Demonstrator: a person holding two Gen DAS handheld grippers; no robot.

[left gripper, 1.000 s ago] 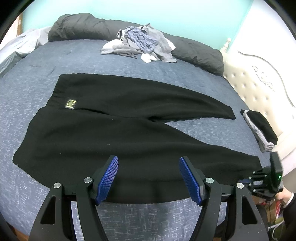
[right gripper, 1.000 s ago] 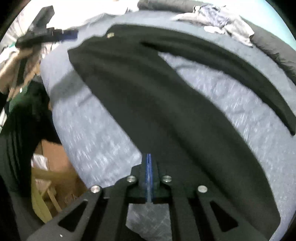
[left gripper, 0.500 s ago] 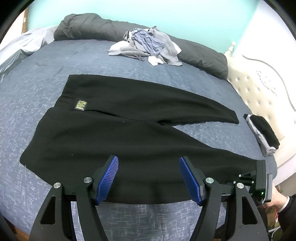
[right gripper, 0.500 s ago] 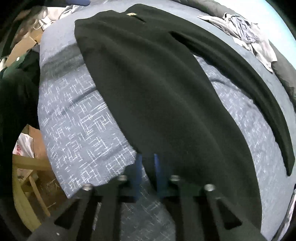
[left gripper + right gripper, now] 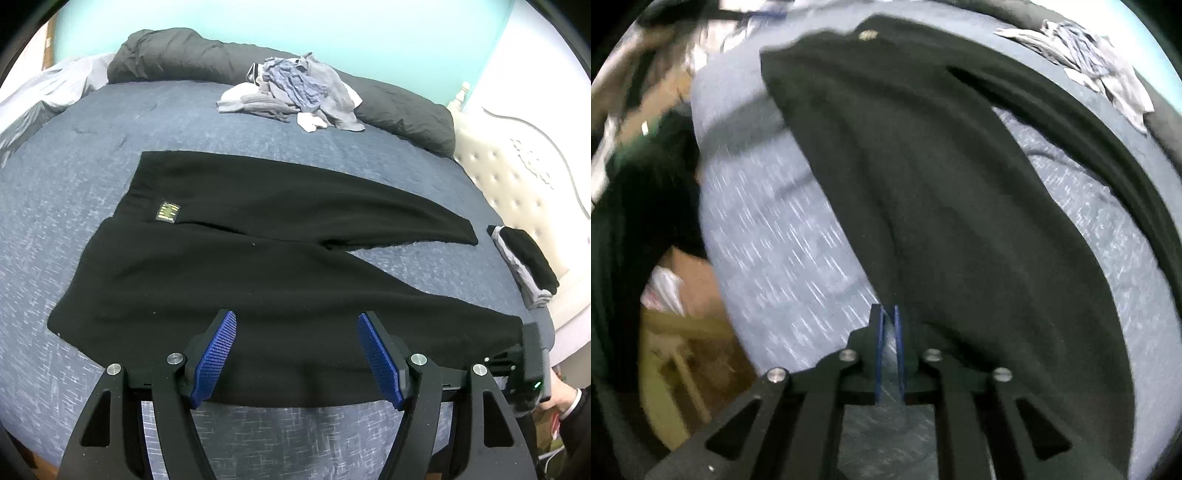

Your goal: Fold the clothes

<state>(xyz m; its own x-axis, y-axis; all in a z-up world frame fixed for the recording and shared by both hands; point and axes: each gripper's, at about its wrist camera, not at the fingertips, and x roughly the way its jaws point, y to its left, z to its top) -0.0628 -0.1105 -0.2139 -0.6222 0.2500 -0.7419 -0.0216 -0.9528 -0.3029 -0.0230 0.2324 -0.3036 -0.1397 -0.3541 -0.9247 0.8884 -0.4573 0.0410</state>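
Black trousers (image 5: 258, 280) are spread flat on the bed (image 5: 74, 192), whose near leg's hem has been re-clamped by the narrowly parted right gripper (image 5: 889, 325) after a brief opening, the left gripper (image 5: 295, 354) being kept wide open above, suggesting a fold.

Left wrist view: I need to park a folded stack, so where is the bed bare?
Bare bedspread lies left of the black trousers, and in a band between them and the clothes heap. A small wedge shows between the trouser legs. The right edge is crowded: a folded pile sits by the headboard.
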